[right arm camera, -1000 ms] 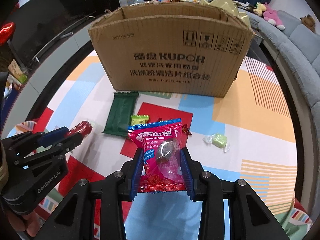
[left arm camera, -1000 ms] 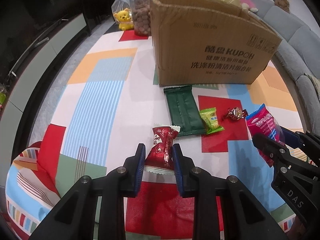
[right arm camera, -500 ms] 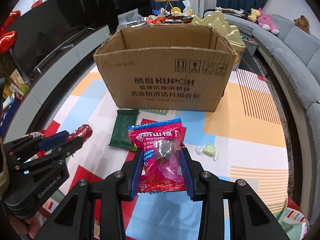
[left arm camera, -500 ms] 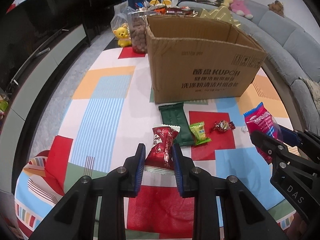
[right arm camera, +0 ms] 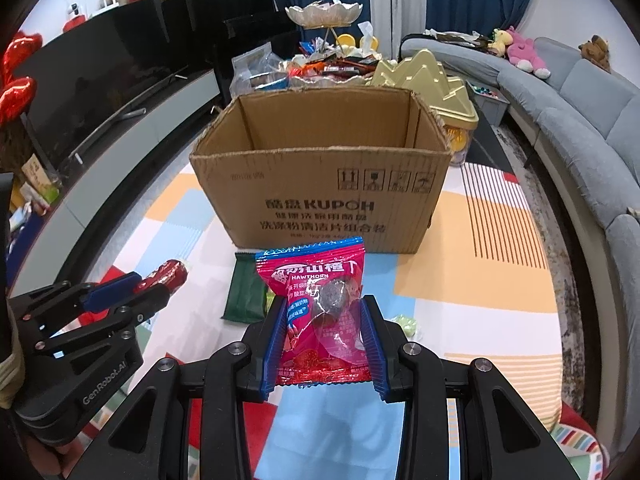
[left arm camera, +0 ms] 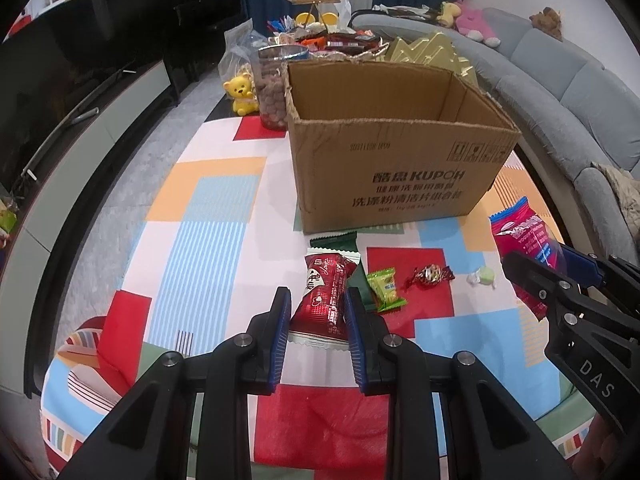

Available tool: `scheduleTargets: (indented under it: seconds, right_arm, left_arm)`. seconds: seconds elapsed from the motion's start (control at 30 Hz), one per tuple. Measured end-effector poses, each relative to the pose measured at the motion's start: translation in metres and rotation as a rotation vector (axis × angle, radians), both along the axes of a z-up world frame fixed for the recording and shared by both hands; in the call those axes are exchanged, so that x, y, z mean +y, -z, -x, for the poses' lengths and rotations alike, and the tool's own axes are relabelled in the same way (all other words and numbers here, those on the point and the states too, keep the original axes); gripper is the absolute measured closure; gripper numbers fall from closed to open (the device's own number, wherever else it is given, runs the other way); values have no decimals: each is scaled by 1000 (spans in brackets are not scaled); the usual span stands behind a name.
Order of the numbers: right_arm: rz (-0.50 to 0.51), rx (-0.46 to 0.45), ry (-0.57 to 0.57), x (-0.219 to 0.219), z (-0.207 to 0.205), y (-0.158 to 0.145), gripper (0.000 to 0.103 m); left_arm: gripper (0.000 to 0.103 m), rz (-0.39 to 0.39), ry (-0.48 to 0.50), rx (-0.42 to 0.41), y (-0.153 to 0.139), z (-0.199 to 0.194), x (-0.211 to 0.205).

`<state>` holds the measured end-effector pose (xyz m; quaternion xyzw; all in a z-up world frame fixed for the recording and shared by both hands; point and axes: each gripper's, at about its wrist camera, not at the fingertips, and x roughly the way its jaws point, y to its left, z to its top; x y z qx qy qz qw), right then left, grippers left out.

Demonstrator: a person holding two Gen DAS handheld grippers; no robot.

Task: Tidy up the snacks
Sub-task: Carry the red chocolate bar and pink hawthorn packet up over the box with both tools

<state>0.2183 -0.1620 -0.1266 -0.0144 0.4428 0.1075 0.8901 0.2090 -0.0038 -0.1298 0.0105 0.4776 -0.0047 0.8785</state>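
My left gripper [left arm camera: 316, 300] is shut on a dark red snack packet [left arm camera: 326, 292], held above the table. My right gripper [right arm camera: 326, 308] is shut on a pink hawthorn packet [right arm camera: 316, 300]; that packet also shows at the right of the left wrist view [left arm camera: 524, 240]. An open cardboard box [left arm camera: 400, 152] stands ahead of both grippers, its inside visible [right arm camera: 328, 120]. On the table before the box lie a dark green packet [left arm camera: 336, 242], a small light green packet [left arm camera: 386, 286], a red foil candy [left arm camera: 430, 274] and a pale green candy [left arm camera: 484, 276].
Behind the box stand a jar of brown snacks [left arm camera: 274, 88], a yellow bear figure [left arm camera: 240, 92], a gold container [right arm camera: 432, 80] and a tiered dish of sweets [right arm camera: 324, 16]. A grey sofa [right arm camera: 592, 120] curves on the right. A dark TV cabinet [left arm camera: 80, 100] runs along the left.
Both grippers have risen and pulled back with their packets, so the box's open top and inside now show. The loose snacks on the table have not moved.
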Motion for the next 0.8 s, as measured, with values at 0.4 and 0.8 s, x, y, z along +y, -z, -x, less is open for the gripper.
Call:
scheduleTargets:
  seconds: [0.4, 0.8]
  right_arm:
    - [-8, -55, 15, -5, -9, -28, 65]
    - [-12, -115, 25, -7, -26, -54, 65]
  left_arm:
    - [76, 15, 12, -39, -24, -10, -6]
    - [76, 28, 25, -88, -50, -31, -9]
